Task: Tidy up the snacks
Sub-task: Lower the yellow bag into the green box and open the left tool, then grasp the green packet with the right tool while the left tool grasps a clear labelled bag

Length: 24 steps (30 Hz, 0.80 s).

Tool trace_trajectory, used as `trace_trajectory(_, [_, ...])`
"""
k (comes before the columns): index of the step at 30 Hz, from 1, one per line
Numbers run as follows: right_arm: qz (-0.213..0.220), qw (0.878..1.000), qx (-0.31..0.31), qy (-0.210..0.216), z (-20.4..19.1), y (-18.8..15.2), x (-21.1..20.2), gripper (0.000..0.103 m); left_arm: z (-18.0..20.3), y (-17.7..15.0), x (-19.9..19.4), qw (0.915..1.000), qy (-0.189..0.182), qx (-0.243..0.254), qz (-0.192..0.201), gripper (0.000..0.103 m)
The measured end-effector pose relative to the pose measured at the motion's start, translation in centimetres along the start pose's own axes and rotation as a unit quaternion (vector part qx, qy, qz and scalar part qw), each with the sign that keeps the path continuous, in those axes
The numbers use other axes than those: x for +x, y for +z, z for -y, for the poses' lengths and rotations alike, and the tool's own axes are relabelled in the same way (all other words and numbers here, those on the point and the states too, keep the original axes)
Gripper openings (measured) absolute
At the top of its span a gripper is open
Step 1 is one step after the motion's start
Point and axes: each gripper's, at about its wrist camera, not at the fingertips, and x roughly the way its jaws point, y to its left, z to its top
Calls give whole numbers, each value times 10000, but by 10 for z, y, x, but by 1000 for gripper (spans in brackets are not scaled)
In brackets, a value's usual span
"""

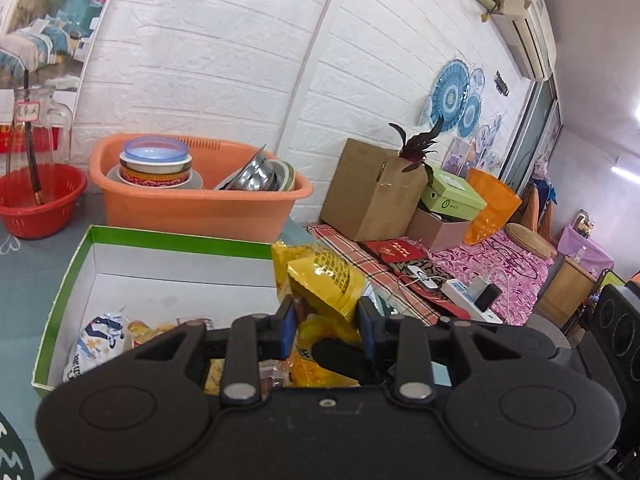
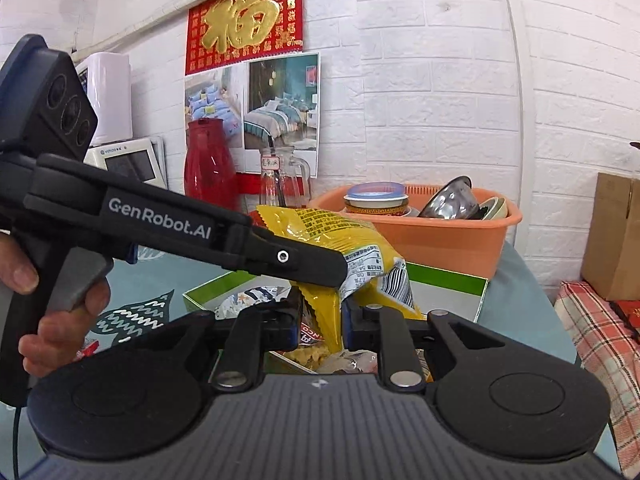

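A yellow snack bag (image 1: 324,276) hangs above the white box with a green rim (image 1: 168,242), and both grippers hold it. My left gripper (image 1: 326,322) has its blue pads pressed on the bag's sides. In the right wrist view the same bag (image 2: 320,232) is crumpled. My right gripper (image 2: 322,320) is shut on its lower serrated edge. The left gripper (image 2: 320,268) reaches in from the left across the bag, held by a hand (image 2: 52,312). Inside the box lie other packets, among them a white-and-blue one (image 1: 96,340).
Behind the box stand an orange basin (image 1: 192,204) with stacked bowls, a red basket (image 1: 40,204) and a glass jug (image 1: 44,128). To the right are a cardboard box (image 1: 368,188) and clutter on a patterned cloth (image 1: 480,264).
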Motion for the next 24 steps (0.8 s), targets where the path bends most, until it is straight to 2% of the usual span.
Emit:
trace_trajectory(2, [-66,10000,15,-40,3,-5,11,34,-9,-4,9,10000,37,-20,-66,47])
trace_trajectory(3, [-123,9999,31,-64,4,-9,17,40,-13,-7,13,9999,99,-23,-100,50])
trace_trajectory(4, [-174,9998,40,-90,5,-12,22,44,-16,-10,17,9997,214,-14,-120,69])
trace_trajectory(5, [-201,9997,15,-151,5,-17,26,61,-18,-13,18,9993,355,3,-125,102])
trace_trajectory(6, [-238,9995,-38,-217,5,-20,30,96,-21,-17,19,9985,545,22,-101,103])
trace_trajectory(7, [-253,9992,-77,-292,4,-23,30,103,-22,-20,16,9973,730,70,-31,103])
trace_trajectory(10, [-106,9989,-135,-447,5,-27,21,103,-23,-23,7,9944,1051,118,46,103])
trace_trajectory(16, [34,9994,36,-340,-1,-12,-15,103,-4,-19,-37,9938,1094,157,75,103])
trace_trajectory(20, [-85,9995,61,-301,-19,-8,-42,103,15,-26,-74,9917,1254,280,29,103])
trace_trajectory(24, [-214,9997,37,-70,-39,-19,-70,103,24,-47,-113,9906,1347,252,32,103])
